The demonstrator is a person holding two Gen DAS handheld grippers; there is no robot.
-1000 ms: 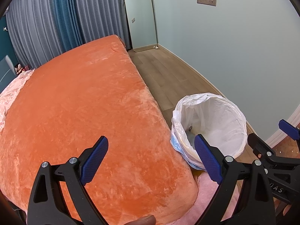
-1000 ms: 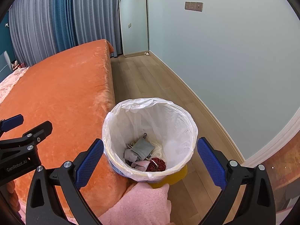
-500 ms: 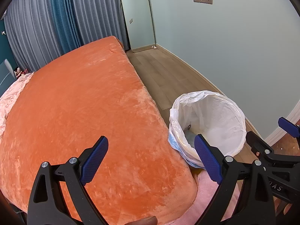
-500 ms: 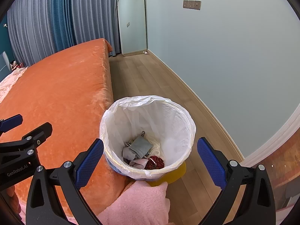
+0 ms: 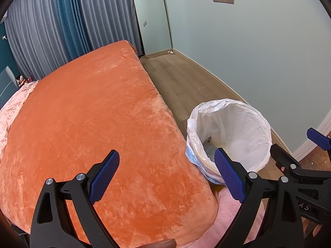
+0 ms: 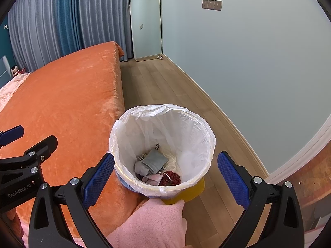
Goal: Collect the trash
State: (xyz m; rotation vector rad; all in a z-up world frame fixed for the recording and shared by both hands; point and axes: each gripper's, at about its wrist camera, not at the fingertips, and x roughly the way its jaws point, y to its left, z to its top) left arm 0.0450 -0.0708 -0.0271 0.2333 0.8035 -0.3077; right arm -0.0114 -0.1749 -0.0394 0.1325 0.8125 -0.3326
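Observation:
A yellow trash bin with a white plastic liner (image 6: 186, 124) stands on the floor beside the orange bed; it also shows in the left wrist view (image 5: 248, 128). Inside lie a grey cloth piece (image 6: 155, 161), a dark red scrunchie-like item (image 6: 170, 180) and other small scraps. My right gripper (image 6: 165, 175) is open and empty, held above the bin's near rim. My left gripper (image 5: 165, 174) is open and empty, over the bed's near corner, left of the bin.
The orange plush bed cover (image 5: 93, 113) fills the left. A pink fuzzy cloth (image 6: 153, 225) lies at the bed's foot by the bin. Wooden floor (image 6: 161, 86) runs to a leaning mirror (image 6: 145, 20). Curtains (image 5: 62, 20) hang behind; a pale wall (image 6: 258, 62) stands on the right.
Both views have shifted slightly; the bin sits a little lower and closer in the frames. Both grippers stay open and empty.

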